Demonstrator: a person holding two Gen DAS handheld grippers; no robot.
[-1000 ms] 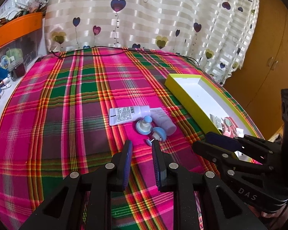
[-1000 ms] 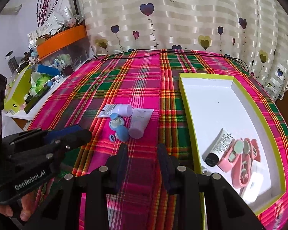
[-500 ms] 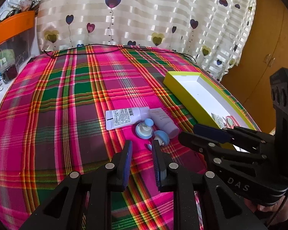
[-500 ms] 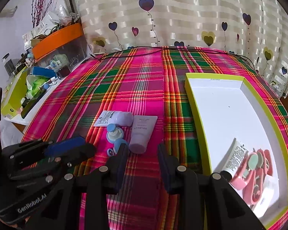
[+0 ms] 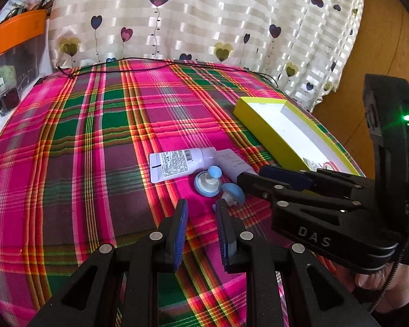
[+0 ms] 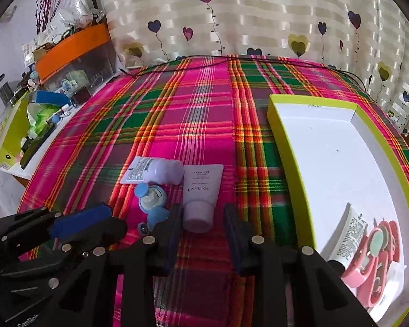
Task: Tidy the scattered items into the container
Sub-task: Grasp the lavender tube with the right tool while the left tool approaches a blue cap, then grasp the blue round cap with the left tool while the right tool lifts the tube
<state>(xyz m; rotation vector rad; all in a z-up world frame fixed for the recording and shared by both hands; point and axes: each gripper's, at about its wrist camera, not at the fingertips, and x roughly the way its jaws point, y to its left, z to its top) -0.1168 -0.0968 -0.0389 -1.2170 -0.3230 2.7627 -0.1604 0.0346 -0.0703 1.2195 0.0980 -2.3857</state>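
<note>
Beside the yellow-rimmed box (image 6: 283, 147), on its left as the right wrist view shows it: a small cluster still lies out on the plaid-covered desk (image 6: 204, 103).
Cluster: a lavender Laneige tube (image 6: 200, 196), a white tube with a barcode label (image 6: 152, 171) just left of it, and two small blue-capped pieces (image 6: 151, 200) in front of that one.
Already in the box: a white tube (image 6: 349, 231) and a pink kit (image 6: 373, 250), at the near end.
Right gripper (image 6: 203, 218): its fingers have just been closing; they stand part open, with the cap end of the Laneige tube just ahead of the gap and nothing pressed between them.
Key relation: the Laneige tube's long axis runs away from the right fingers, roughly along their pointing line, so they would close across its width at the cap end.
Nearer hand: the right, judged from its line-up; the box is on that side too.
Left gripper (image 5: 201, 212): fingers part open and empty, with the nearer blue-capped piece (image 5: 233, 192) just ahead and to the right.
Step in hand: probably picking up the Laneige tube.
</note>
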